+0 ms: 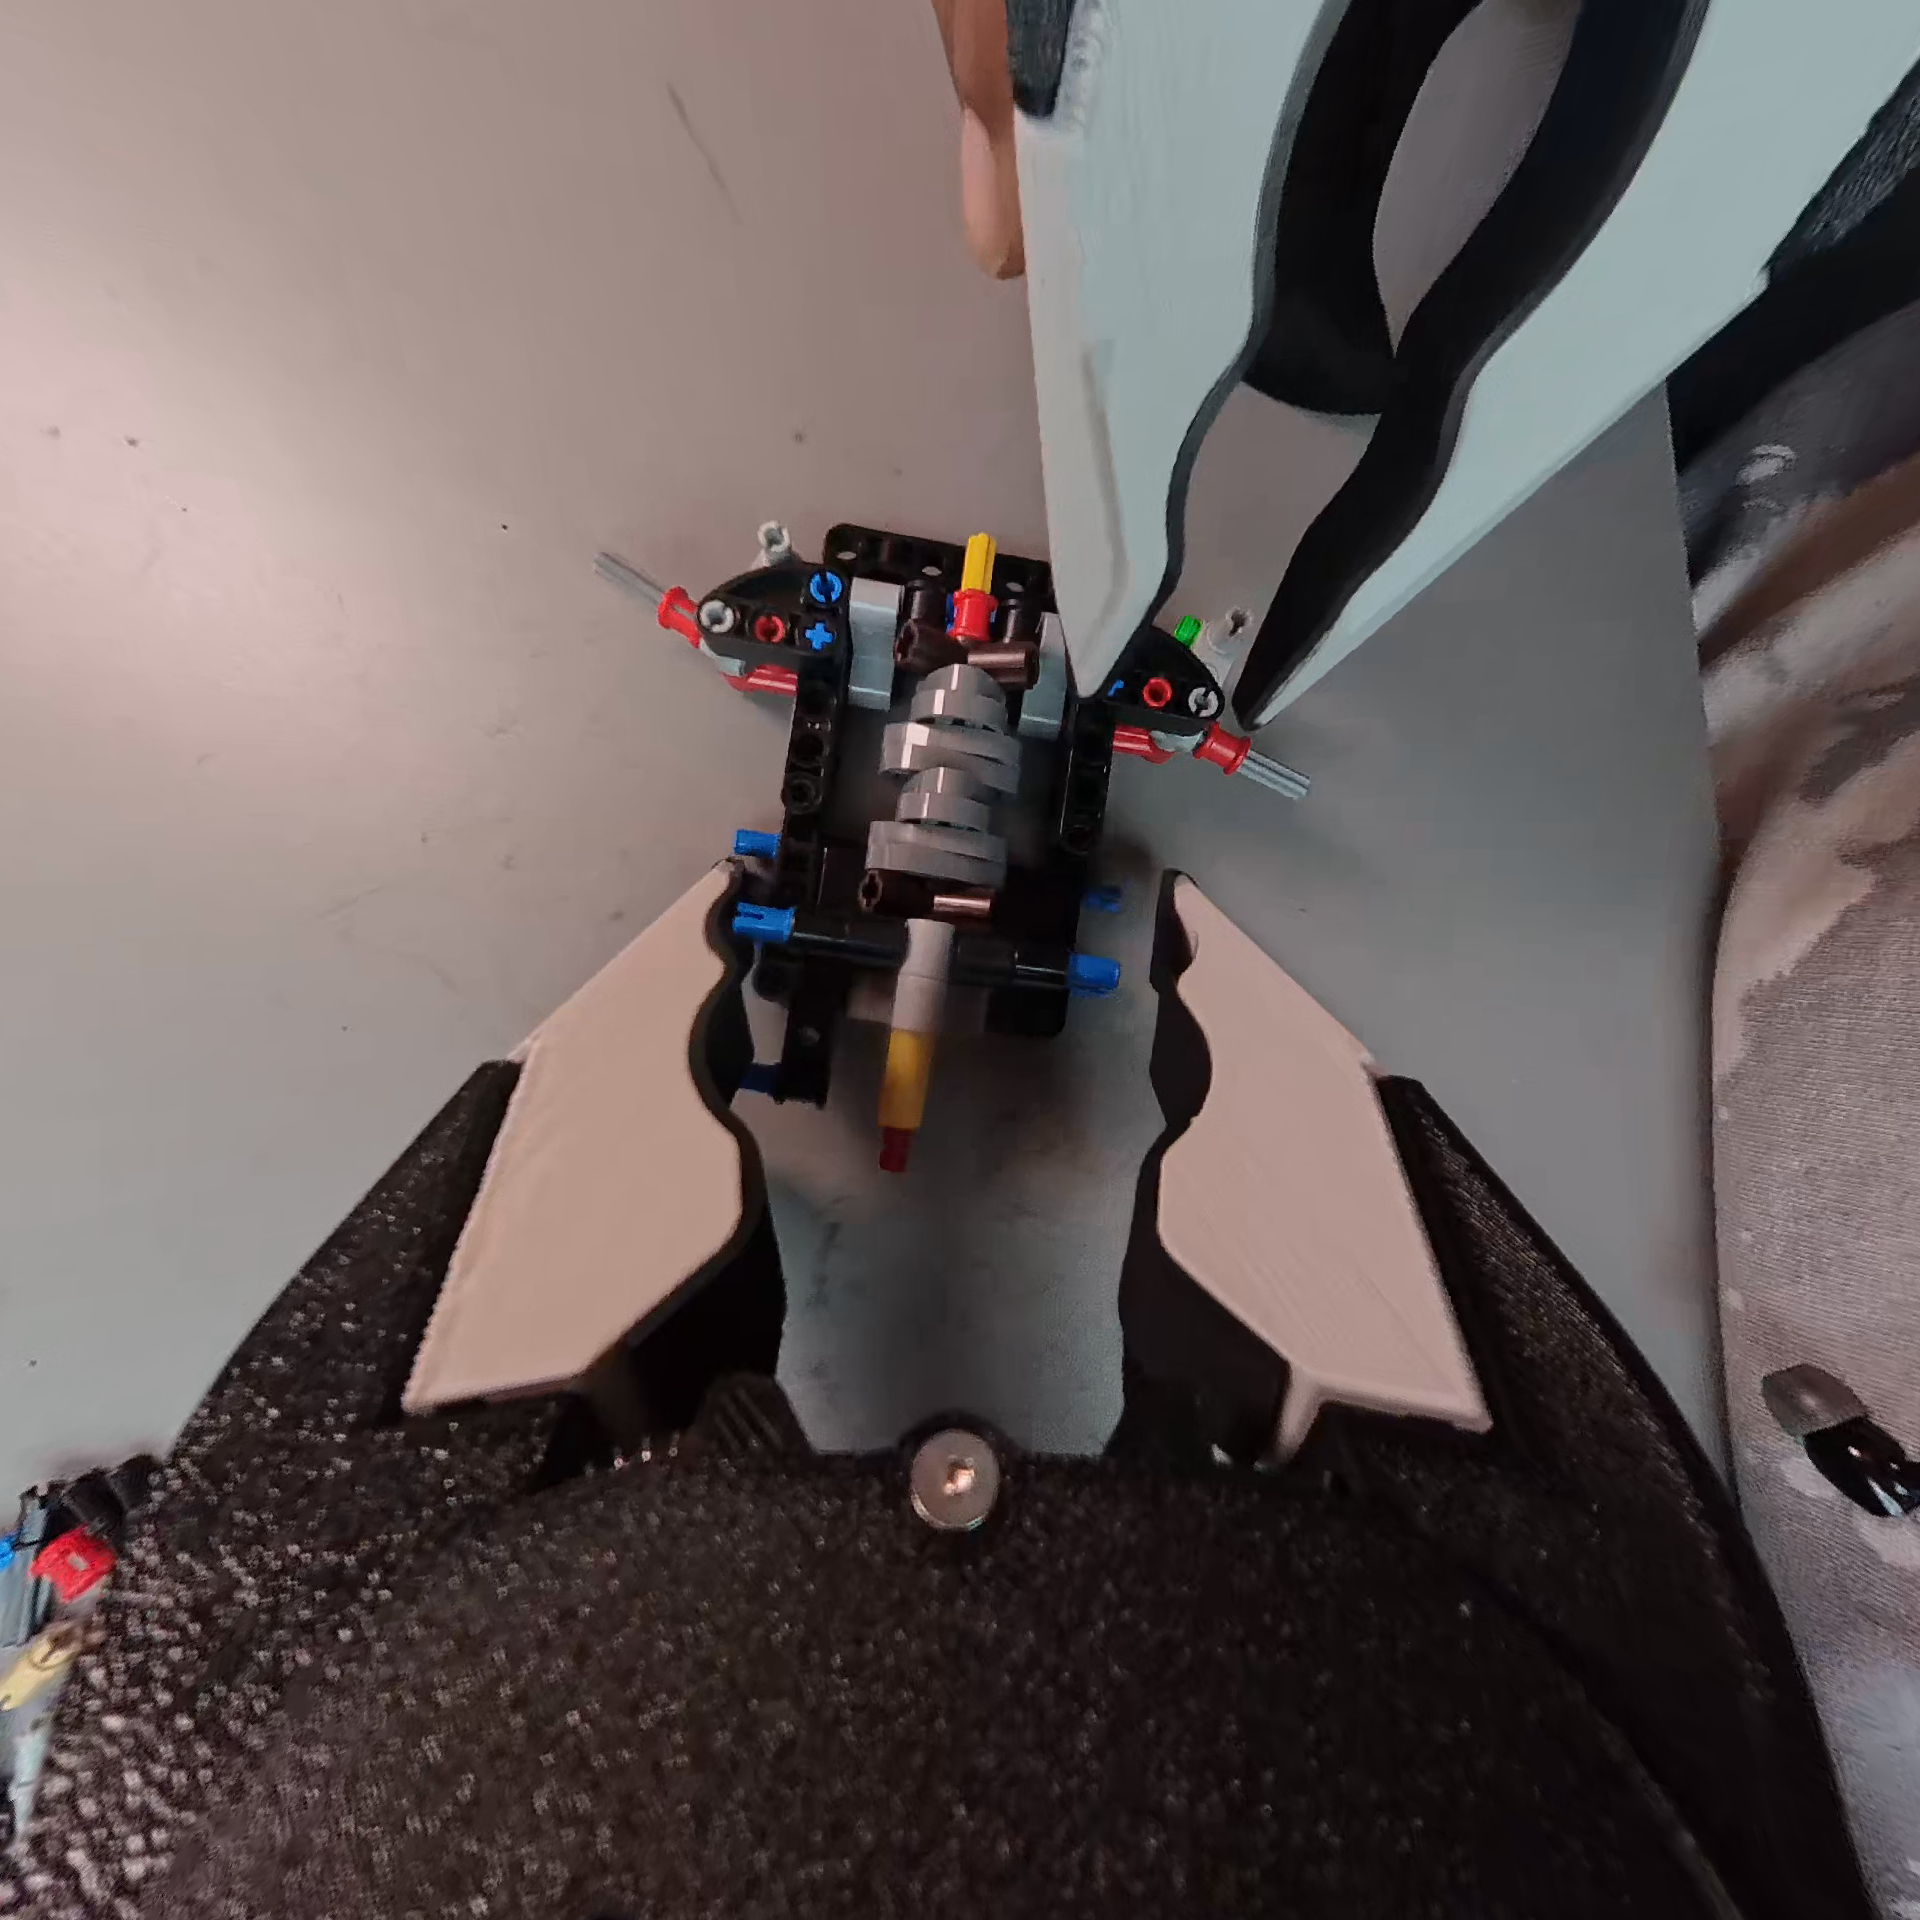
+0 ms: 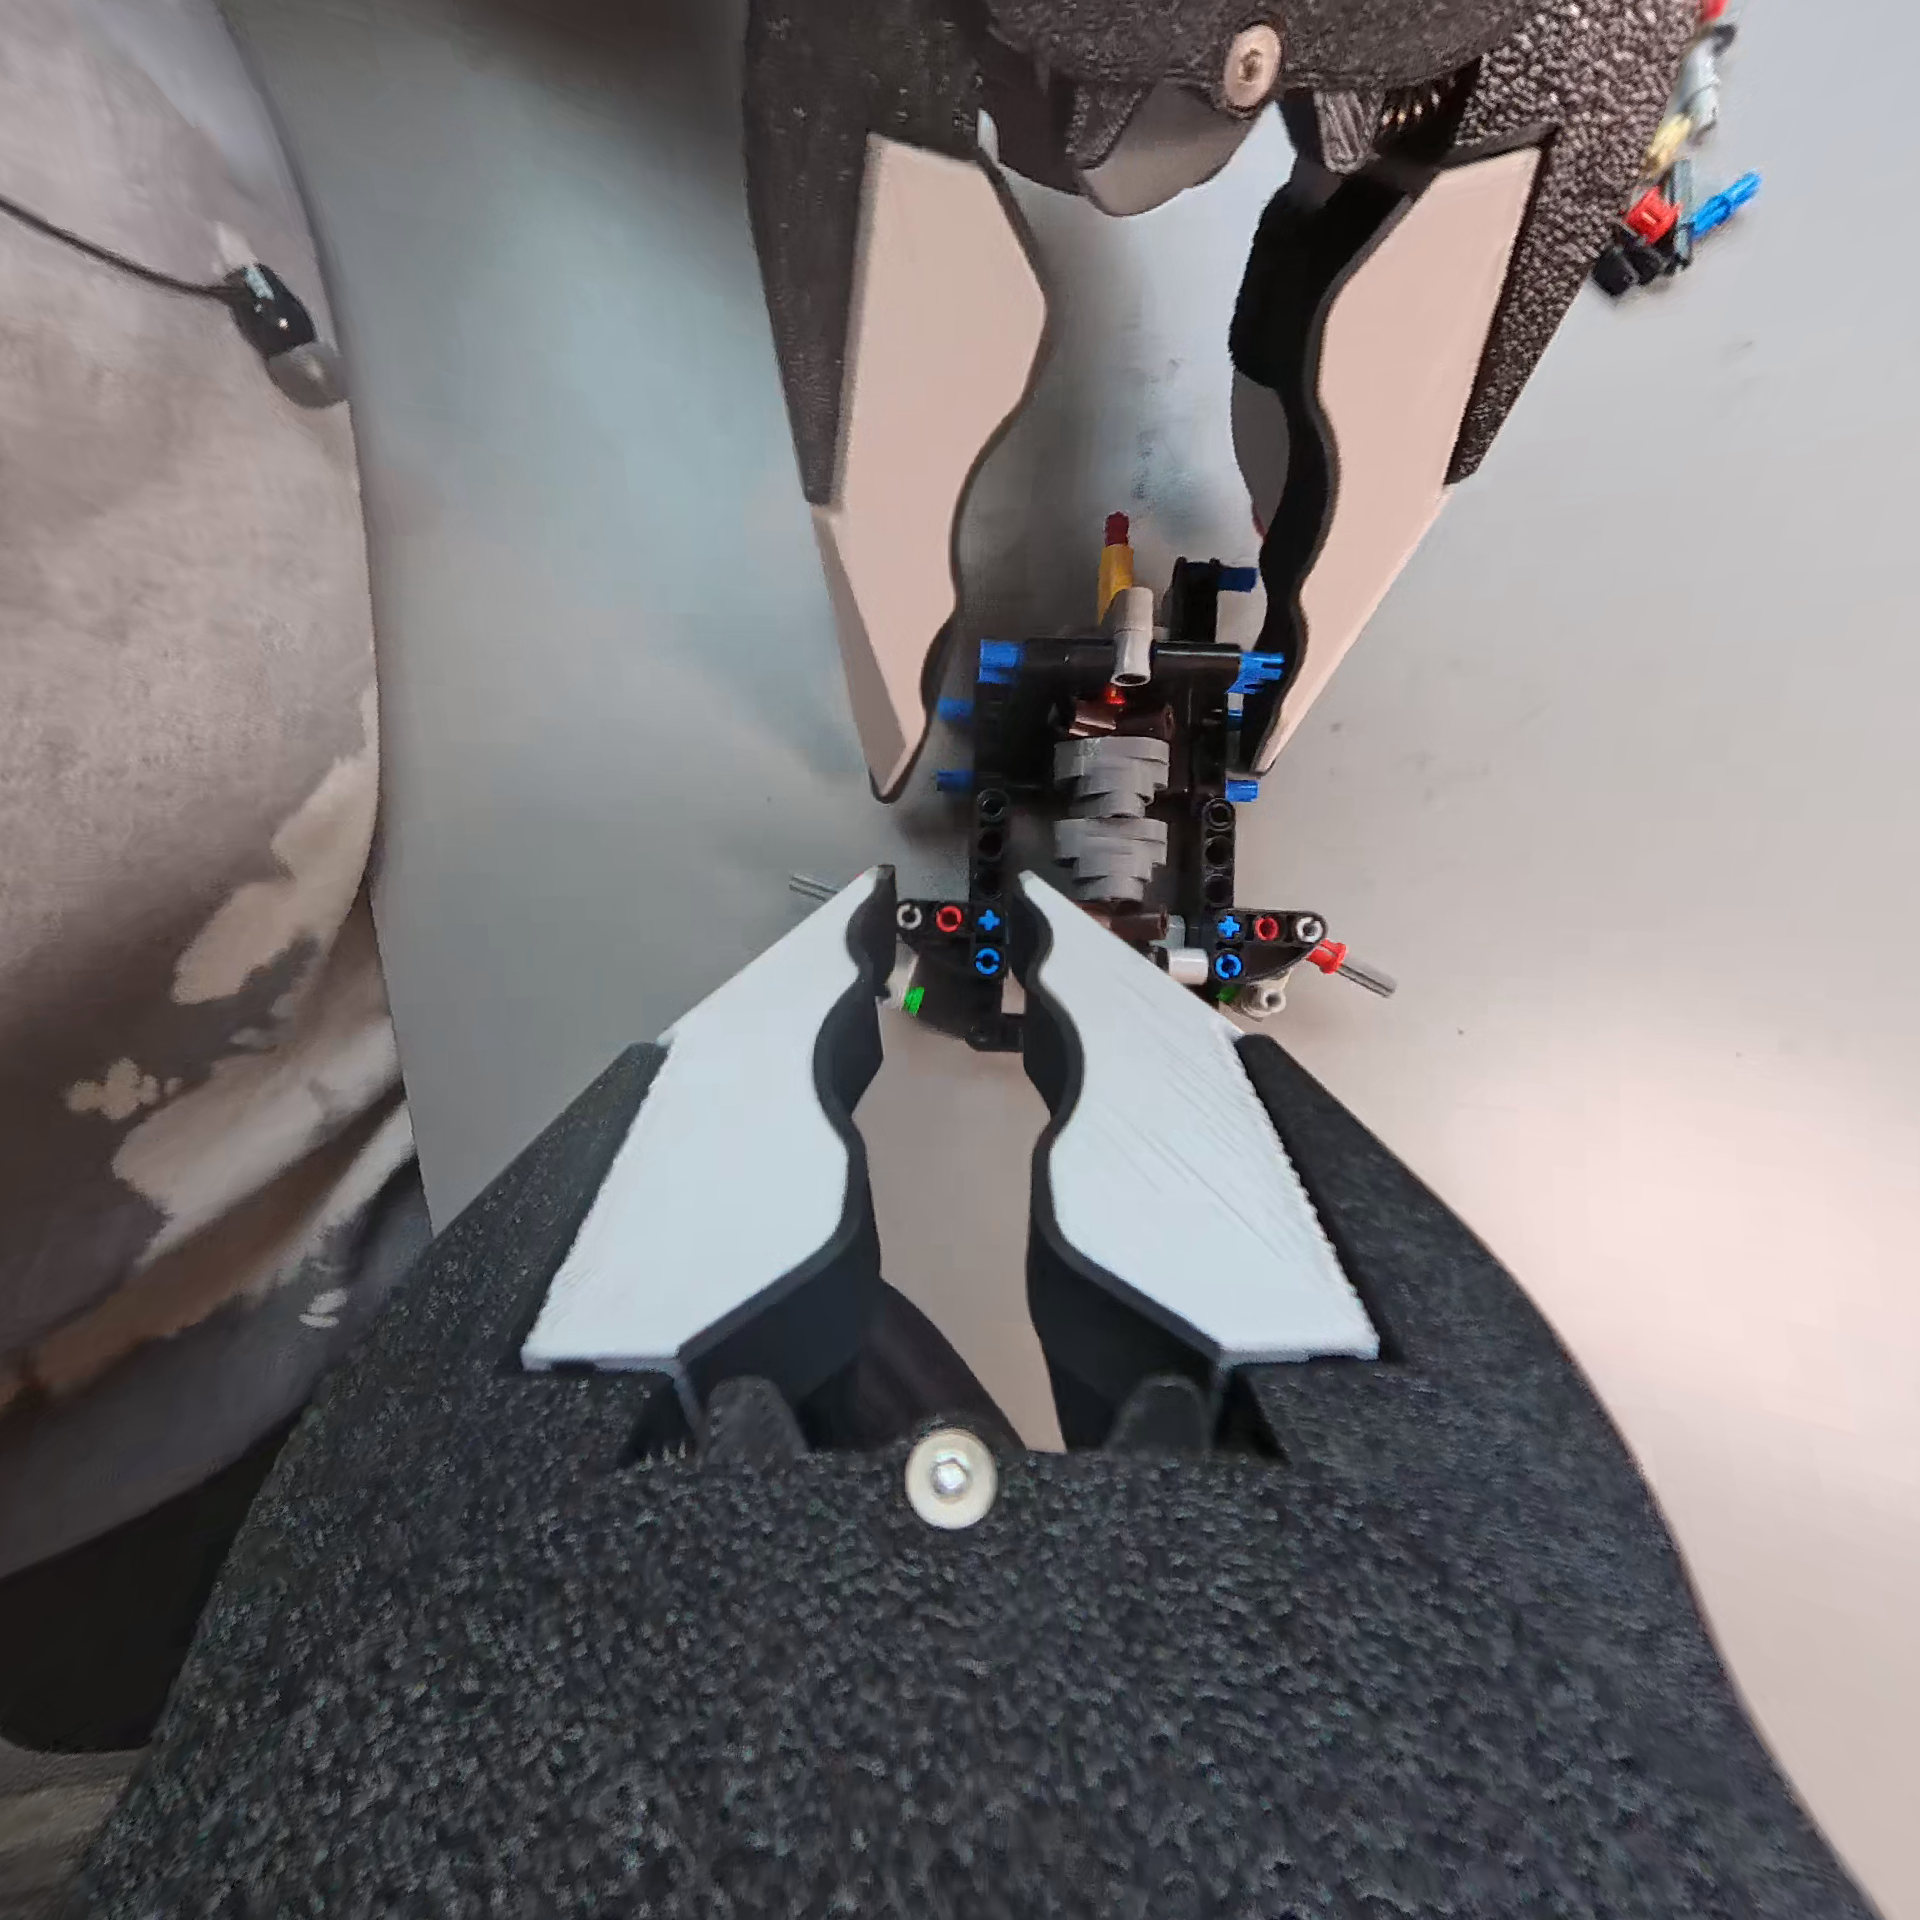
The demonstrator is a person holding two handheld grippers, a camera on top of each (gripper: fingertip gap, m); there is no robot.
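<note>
A black brick-built frame (image 1: 821, 727) lies on the grey table (image 1: 312, 520), with grey cam discs (image 1: 945, 769) on a central axle, a yellow and red axle end (image 1: 902, 1081) and blue pins (image 1: 764, 920) on its sides. My left gripper (image 1: 951, 883) is open and straddles the frame's near end; its left finger touches the blue pins and its right finger stands apart. It also shows in the right wrist view (image 2: 1081, 779). My right gripper (image 2: 956, 883) is closed on the black side piece (image 2: 948, 920) with red and blue holes; it also shows in the left wrist view (image 1: 1169, 701).
A small pile of loose parts (image 2: 1662, 208) lies on the table beyond the left gripper, also seen at the left wrist view's lower left (image 1: 52, 1579). A person's grey patterned clothing (image 2: 156, 727) lies past the table edge. A bare finger (image 1: 987, 156) rests on the right gripper's body.
</note>
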